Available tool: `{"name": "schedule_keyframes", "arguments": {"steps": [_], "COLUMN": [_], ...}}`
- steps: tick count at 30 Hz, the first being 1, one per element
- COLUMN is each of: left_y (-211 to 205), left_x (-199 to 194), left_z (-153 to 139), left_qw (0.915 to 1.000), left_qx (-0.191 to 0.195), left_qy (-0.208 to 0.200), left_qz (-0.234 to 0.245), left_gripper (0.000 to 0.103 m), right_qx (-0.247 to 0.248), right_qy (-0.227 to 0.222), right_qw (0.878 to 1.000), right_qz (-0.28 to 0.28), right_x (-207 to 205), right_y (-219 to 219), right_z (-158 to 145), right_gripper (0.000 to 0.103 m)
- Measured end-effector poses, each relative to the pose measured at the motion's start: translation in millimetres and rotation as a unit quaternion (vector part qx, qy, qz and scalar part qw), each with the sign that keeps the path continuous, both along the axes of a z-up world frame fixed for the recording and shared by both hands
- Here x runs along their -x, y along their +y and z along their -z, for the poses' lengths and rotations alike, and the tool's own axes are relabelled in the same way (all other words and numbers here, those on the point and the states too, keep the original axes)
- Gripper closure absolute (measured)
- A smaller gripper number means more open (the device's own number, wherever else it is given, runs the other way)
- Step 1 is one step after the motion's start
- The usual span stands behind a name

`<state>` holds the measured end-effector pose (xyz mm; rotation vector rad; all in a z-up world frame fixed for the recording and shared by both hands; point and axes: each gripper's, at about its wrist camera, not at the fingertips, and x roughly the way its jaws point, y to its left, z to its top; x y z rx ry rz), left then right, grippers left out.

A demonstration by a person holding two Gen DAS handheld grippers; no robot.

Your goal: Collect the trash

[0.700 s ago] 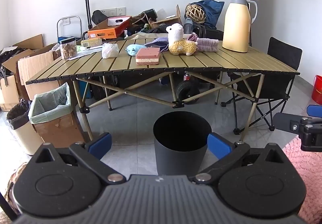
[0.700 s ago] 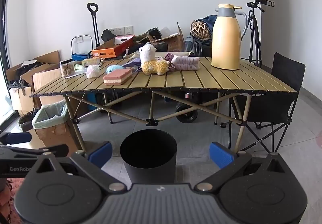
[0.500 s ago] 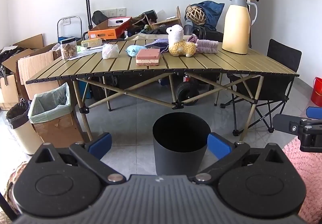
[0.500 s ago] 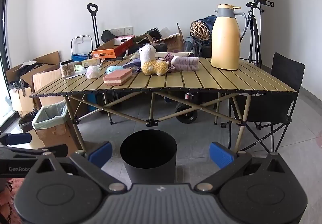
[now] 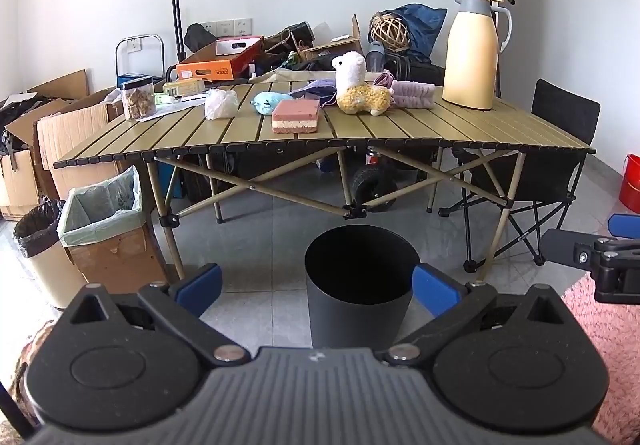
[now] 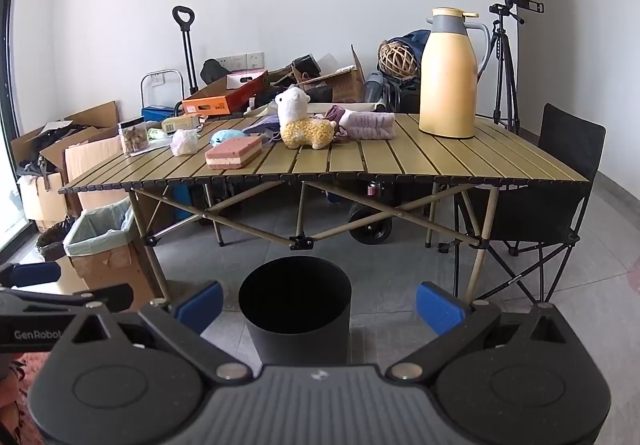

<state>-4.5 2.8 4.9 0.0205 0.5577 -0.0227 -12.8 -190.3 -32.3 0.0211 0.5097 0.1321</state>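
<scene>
A: Left wrist view, nearest first: the left tongs (image 5: 316, 285) stand with their blue pads wide apart and nothing between them, aimed at a round black open-topped bin (image 5: 360, 277) on the grey tiled floor just ahead.

B: Right wrist view agrees for its side. The right tongs (image 6: 318, 303) are spread just as wide and empty, and the same bin (image 6: 296, 309) sits a little left of their middle.

A: Each pair of tongs shows in the other's view: the right one at the right edge (image 5: 600, 257), the left one at the left edge (image 6: 60, 305).

B: Left of the bin stands a cardboard box lined with a pale green bag (image 5: 108, 229), and beside that a cream pail with a black liner (image 5: 38, 245).

A: Beyond the bin is the olive slatted folding counter (image 5: 460, 129). A crumpled white plastic bag (image 5: 220, 104) lies on its left half, well apart from both tongs.

B: Just right of it lie a small light-blue plush (image 5: 266, 101) and a pink-and-cream layered block (image 5: 296, 116), then a white and yellow alpaca plush (image 5: 360, 89).

A: Farther left is a clear jar with a black lid (image 5: 138, 97); at the far right a tall yellow thermos jug with a grey top (image 5: 474, 49).
</scene>
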Motion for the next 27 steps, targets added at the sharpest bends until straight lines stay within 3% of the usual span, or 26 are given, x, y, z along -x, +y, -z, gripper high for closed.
{"name": "schedule_keyframes", "arguments": {"steps": [27], "left_y": [-1.6], "left_x": [3.6], "left_z": [12.1], "left_qw": [0.9998], "left_qx": [0.000], "left_qy": [0.020], "left_qz": [0.001], "left_gripper": [0.000], "right_qx": [0.000], "right_qy": [0.016], "right_qw": [1.000], "right_qz": [-0.009], "right_x": [-1.9], "right_y": [4.8], "right_z": [8.3], "right_gripper": [0.000]}}
